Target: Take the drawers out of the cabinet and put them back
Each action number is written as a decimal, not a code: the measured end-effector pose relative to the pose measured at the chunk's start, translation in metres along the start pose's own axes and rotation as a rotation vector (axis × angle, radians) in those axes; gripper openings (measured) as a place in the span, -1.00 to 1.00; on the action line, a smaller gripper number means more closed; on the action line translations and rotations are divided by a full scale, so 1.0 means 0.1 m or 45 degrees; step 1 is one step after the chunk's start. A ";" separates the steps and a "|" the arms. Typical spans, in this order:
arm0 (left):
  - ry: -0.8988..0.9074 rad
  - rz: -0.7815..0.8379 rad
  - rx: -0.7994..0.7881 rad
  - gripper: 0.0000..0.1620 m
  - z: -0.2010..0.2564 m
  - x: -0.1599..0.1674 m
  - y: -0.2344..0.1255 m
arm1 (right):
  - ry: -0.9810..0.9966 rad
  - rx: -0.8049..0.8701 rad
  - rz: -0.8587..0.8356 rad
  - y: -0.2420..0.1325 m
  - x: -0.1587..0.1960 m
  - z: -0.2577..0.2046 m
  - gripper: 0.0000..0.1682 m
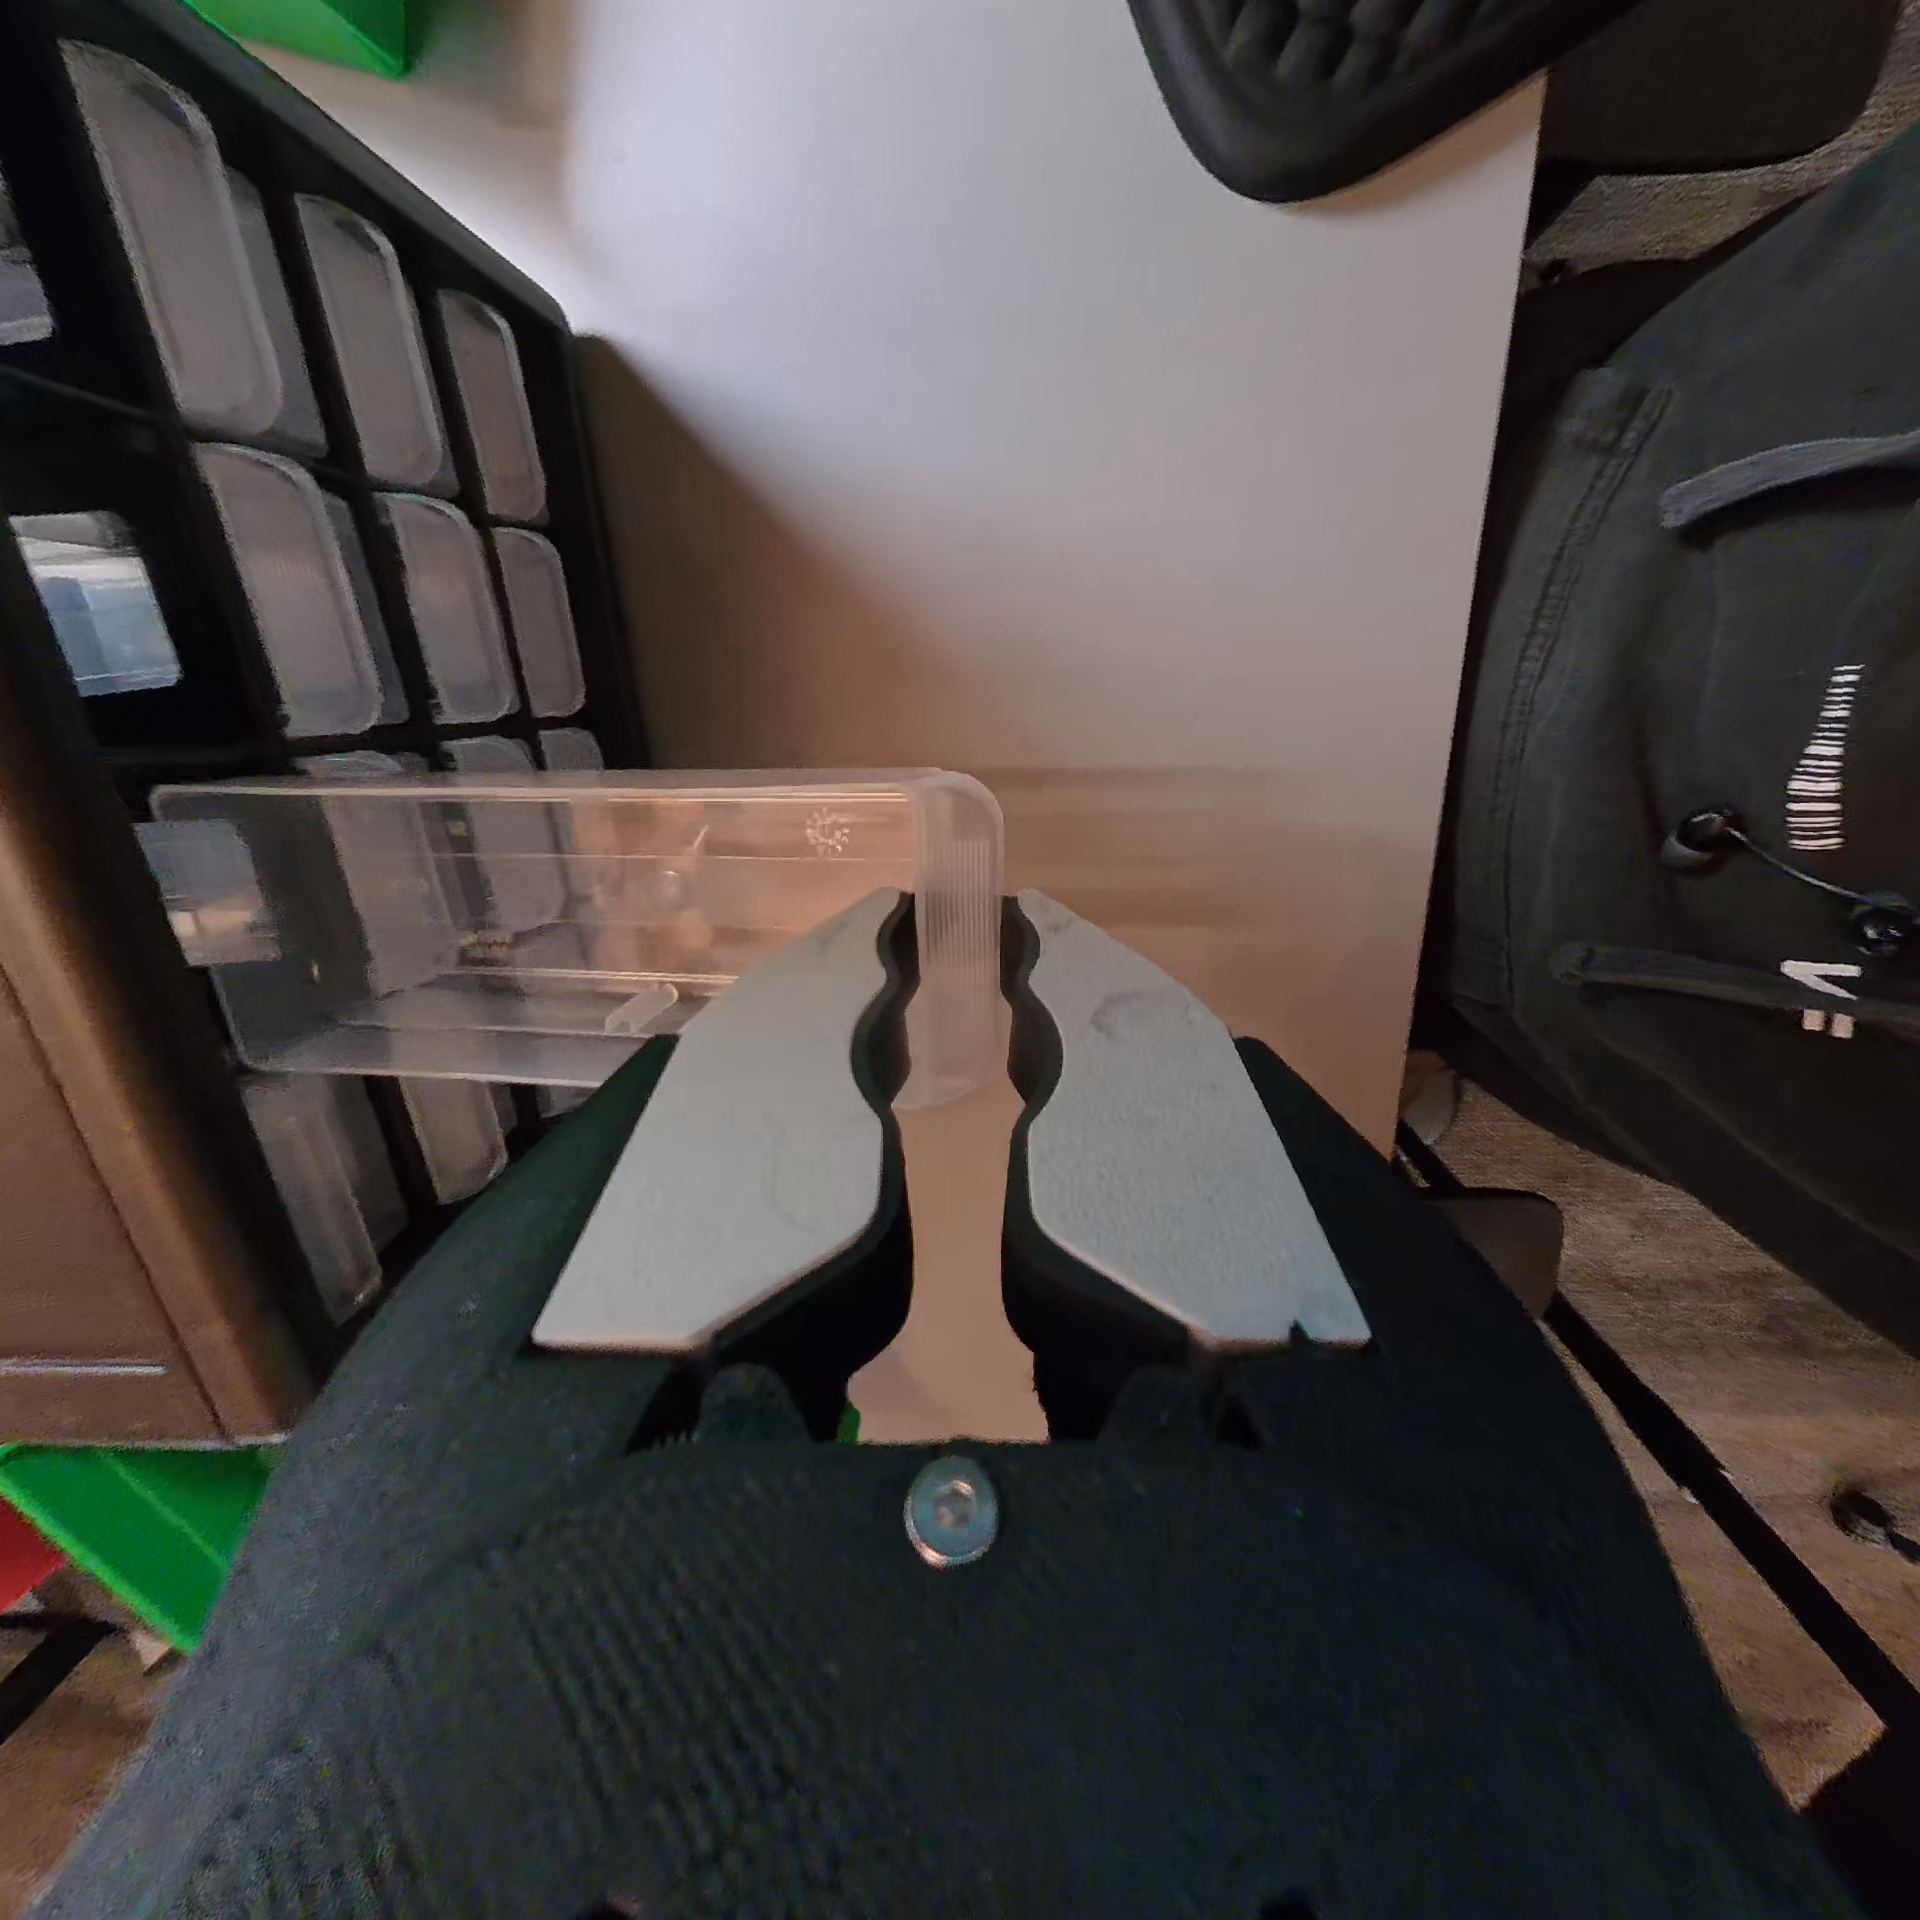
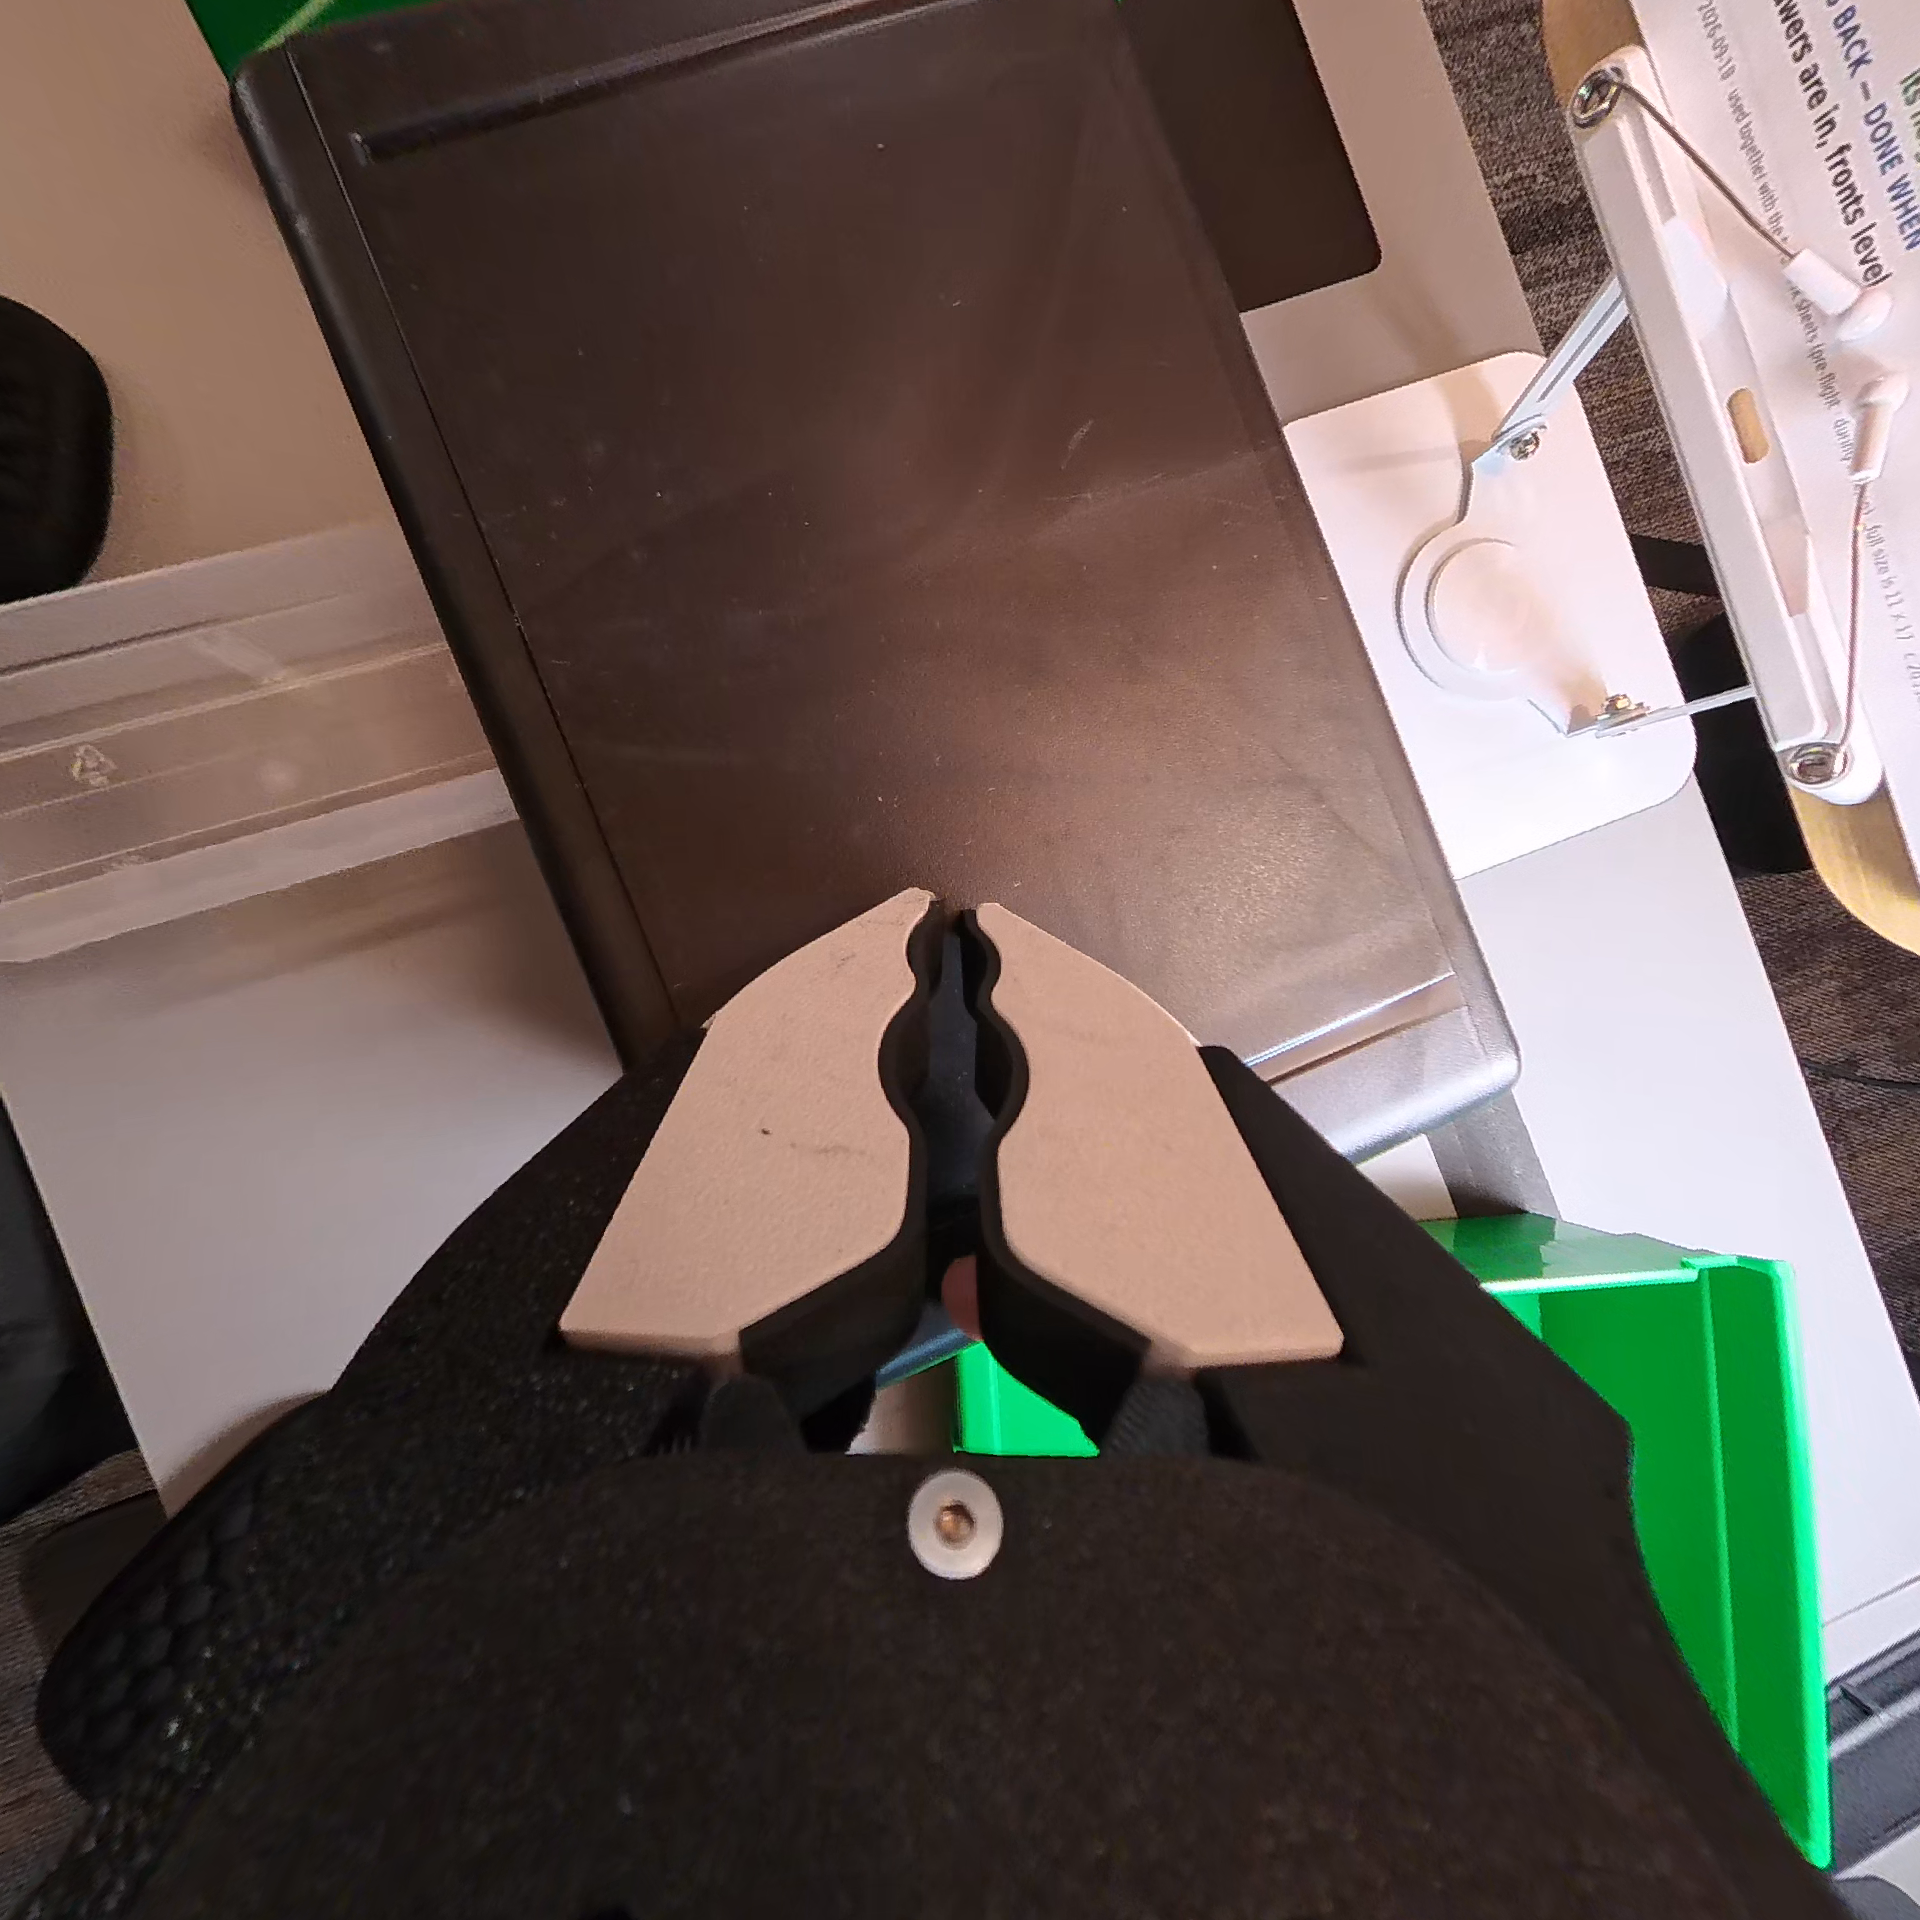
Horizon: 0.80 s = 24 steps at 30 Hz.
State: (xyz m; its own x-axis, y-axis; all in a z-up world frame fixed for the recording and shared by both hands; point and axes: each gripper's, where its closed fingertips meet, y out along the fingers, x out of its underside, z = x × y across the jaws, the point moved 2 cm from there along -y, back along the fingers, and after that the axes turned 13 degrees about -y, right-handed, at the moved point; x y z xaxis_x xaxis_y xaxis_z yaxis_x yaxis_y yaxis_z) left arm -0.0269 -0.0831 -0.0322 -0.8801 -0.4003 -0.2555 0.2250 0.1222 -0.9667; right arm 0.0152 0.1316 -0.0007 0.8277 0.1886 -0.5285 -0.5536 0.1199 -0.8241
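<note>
In the left wrist view my left gripper (image 1: 956,920) is shut on the ribbed front handle of a clear plastic drawer (image 1: 540,914). The drawer is pulled far out of the black cabinet (image 1: 582,520), its back end near an open slot at the left. Several other clear drawers sit in the cabinet's grid. In the right wrist view my right gripper (image 2: 951,914) is shut and empty, resting over the cabinet's dark top panel (image 2: 831,468). The pulled-out clear drawer (image 2: 229,748) shows at the left of that view.
A white table (image 1: 1039,468) bears the cabinet. Green holders (image 2: 1621,1455) sit at the cabinet's end. A white document stand (image 2: 1507,644) with a printed sheet is at the right. A person in dark clothes (image 1: 1714,727) and a black chair (image 1: 1351,94) stand close by.
</note>
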 end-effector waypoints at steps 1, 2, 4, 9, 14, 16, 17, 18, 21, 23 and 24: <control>-0.009 0.001 0.024 -0.81 0.01 0.00 0.00 | 0.000 0.000 0.001 0.00 0.00 0.00 -0.97; -0.016 0.002 0.026 -0.81 0.00 0.00 0.00 | 0.000 0.000 0.002 0.00 0.00 0.00 -0.97; -0.007 0.004 0.003 -0.81 -0.03 0.00 -0.03 | -0.001 -0.001 0.005 0.00 0.00 0.00 -0.97; -0.023 0.007 -0.041 -0.80 -0.10 -0.06 -0.14 | -0.004 -0.002 0.015 0.00 0.00 0.00 -0.97; -0.014 -0.013 -0.123 -0.80 -0.14 -0.12 -0.12 | -0.010 -0.001 0.017 0.00 0.00 0.00 -0.97; -0.005 -0.002 -0.176 -0.80 -0.16 -0.15 -0.07 | -0.009 -0.001 0.018 0.00 0.00 0.00 -0.97; 0.002 0.005 -0.216 -0.80 -0.19 -0.16 -0.04 | -0.007 -0.003 0.018 0.00 0.00 0.00 -0.97; 0.008 0.007 -0.263 -0.80 -0.23 -0.16 -0.01 | -0.008 -0.004 0.018 0.00 0.00 0.00 -0.97; 0.032 0.009 -0.410 -0.79 -0.43 -0.11 0.09 | -0.007 -0.007 0.016 0.00 0.00 0.00 -0.97; 0.047 0.046 -0.496 -0.78 -0.58 -0.11 0.11 | -0.009 -0.005 0.019 0.00 0.00 0.00 -0.97; 0.050 0.080 -0.550 -0.78 -0.66 -0.13 0.10 | -0.010 -0.006 0.020 0.00 0.00 0.00 -0.97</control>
State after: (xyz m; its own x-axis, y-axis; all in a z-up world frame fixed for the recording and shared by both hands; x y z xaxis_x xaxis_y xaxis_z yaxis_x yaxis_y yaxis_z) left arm -0.0409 -0.0164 -0.0376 -0.8874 -0.3463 -0.3044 0.0900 0.5173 -0.8510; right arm 0.0157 0.1315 -0.0007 0.8180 0.1979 -0.5402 -0.5664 0.1124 -0.8164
